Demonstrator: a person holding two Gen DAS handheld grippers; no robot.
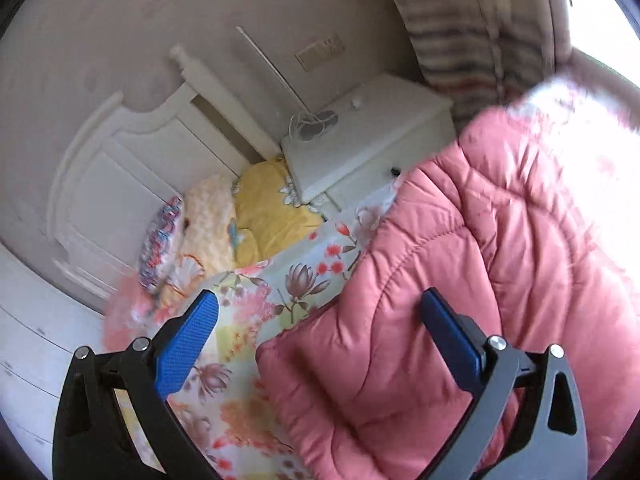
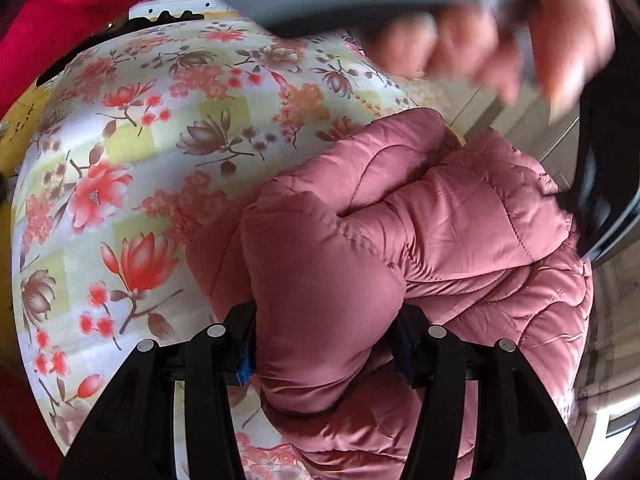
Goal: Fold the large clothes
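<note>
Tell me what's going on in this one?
A person is folding a pink puffer jacket on a bed with a floral sheet. The right tool is closed on a bunched, padded part of the jacket. The left tool is open above the jacket's edge, holding nothing. The jacket lies crumpled, not yet neatly folded.

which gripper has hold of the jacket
The right gripper: its jaws clamp a puffy fold of the pink jacket. The left gripper hangs open above it.

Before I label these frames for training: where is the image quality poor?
Left wrist view: window glare washes out the pink jacket at upper right; headboard slightly smeared. Right wrist view: the left hand is motion-blurred; floral bedsheet sharp.
</note>
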